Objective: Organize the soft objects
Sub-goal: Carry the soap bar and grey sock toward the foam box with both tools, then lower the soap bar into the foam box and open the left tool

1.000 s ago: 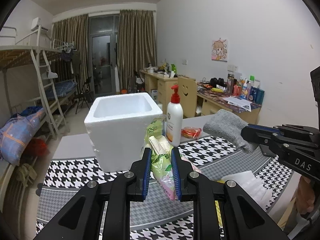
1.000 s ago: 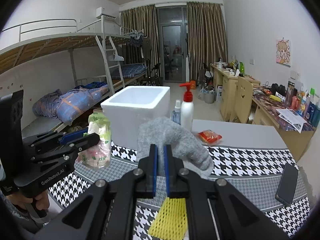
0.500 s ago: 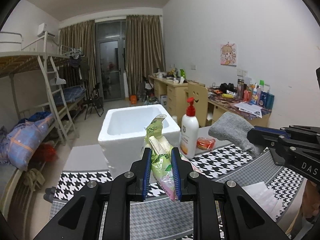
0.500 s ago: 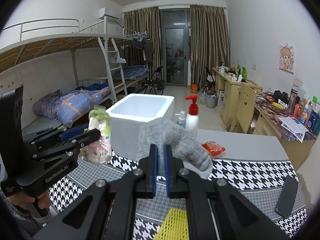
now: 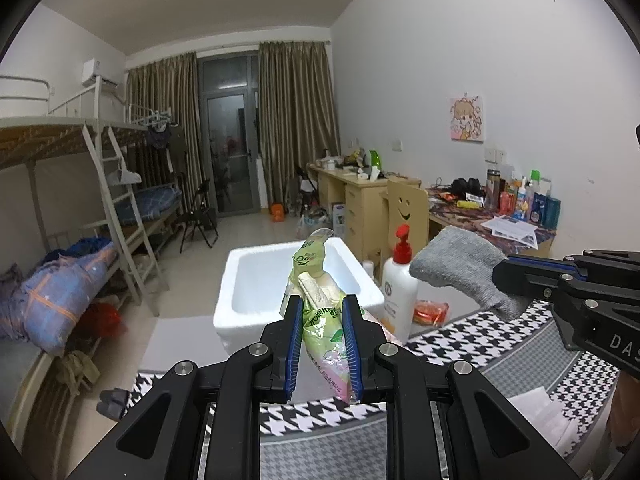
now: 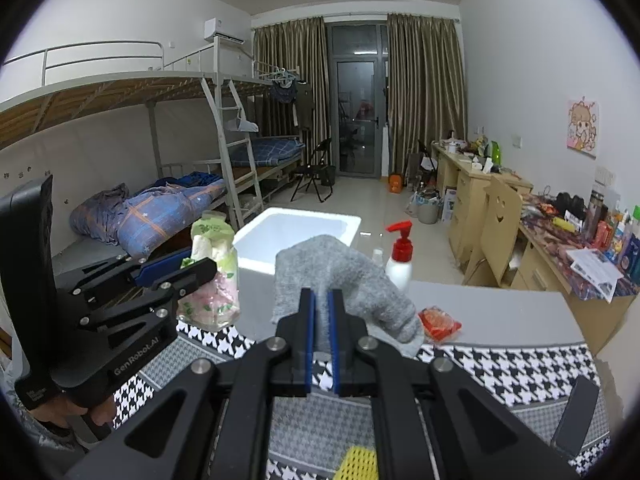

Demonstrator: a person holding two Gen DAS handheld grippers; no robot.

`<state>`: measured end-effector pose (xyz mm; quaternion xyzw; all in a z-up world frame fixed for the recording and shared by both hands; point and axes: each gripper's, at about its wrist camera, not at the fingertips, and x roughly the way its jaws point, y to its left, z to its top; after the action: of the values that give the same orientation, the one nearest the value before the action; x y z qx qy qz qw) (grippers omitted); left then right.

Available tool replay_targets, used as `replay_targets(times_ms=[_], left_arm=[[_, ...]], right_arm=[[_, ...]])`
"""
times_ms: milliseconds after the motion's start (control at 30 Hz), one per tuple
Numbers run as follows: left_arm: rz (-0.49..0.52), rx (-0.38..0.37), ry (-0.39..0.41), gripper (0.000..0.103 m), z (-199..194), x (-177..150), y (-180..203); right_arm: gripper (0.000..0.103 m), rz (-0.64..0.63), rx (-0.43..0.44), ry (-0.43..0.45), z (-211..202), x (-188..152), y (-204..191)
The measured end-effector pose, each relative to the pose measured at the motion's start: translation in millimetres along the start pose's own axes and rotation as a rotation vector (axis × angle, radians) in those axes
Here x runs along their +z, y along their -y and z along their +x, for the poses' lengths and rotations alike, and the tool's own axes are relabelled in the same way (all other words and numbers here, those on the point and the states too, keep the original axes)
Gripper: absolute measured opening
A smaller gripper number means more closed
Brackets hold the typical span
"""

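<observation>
Left gripper [image 5: 322, 342] clamped on green tissue pack [image 5: 320, 312], right gripper [image 6: 321, 344] clamped on grey sock [image 6: 340, 276], both raised above houndstooth cloth [image 6: 500, 364] before white foam box [image 5: 256, 284].

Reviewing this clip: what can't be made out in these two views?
- Foam box floor: left wrist view, tissue pack and near wall hide it; right wrist view, grey cloth covers it.
- Yellow mesh: right wrist view, cut by the bottom edge and the right gripper.
- Pump bottle label: too small.
</observation>
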<state>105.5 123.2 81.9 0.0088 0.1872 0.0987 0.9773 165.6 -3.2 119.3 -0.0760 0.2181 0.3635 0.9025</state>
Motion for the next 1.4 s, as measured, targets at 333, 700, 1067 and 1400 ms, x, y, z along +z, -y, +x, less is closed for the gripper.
replay_targets(times_ms=[333,700,1067,1400], left_arm=[[-0.005,0.013,0.025,0.022,15,21,-4],[-0.039,0.026,0.009,0.021,44,36,-18],[-0.089,0.025,-0.027,0.021,79,40,-37],[-0.089,0.004,-0.083,0.021,112,43,-37]], right_arm=[[0.009,-0.012,-0.010,0.014,10,19,-1],[0.009,0.006,-0.016,0.010,21,33,0],[0.009,-0.007,-0.041,0.000,35,42,-4],[0.009,-0.009,-0.042,-0.020,47,49,-6]])
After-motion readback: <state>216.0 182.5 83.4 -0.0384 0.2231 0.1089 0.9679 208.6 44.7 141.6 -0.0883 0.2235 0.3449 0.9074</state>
